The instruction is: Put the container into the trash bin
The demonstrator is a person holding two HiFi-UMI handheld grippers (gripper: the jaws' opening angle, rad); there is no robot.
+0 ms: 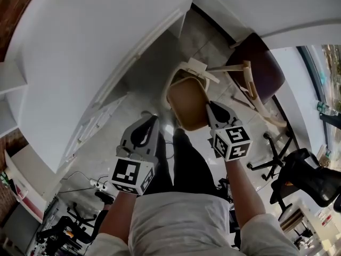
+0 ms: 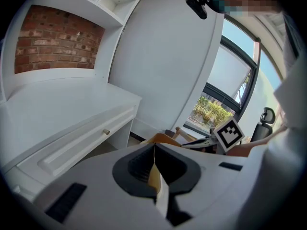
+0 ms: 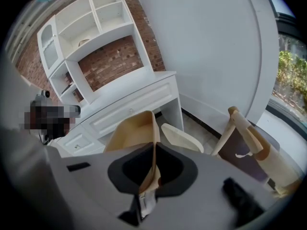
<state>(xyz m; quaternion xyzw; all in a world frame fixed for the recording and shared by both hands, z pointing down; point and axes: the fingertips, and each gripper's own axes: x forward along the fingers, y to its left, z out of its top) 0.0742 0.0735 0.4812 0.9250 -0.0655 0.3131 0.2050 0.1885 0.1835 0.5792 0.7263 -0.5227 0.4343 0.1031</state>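
Observation:
My right gripper (image 1: 212,110) (image 3: 154,152) is shut on one wall of a tan, open-topped container (image 1: 187,104) (image 3: 133,128). It holds the container in the air just above a white trash bin (image 1: 180,74), whose cream swing lid (image 1: 201,68) (image 3: 182,138) shows beyond the container. My left gripper (image 1: 151,120) (image 2: 154,152) hangs to the container's left, apart from it in the head view, with its jaws together. A corner of the container (image 2: 163,138) shows just past the left jaws.
A white desk (image 1: 80,63) (image 2: 72,123) (image 3: 139,104) with drawers stands left of the bin. A wooden chair with a purple seat (image 1: 261,68) (image 3: 249,147) stands on the bin's right. Black office chairs (image 1: 303,175) are at the right. My legs are below.

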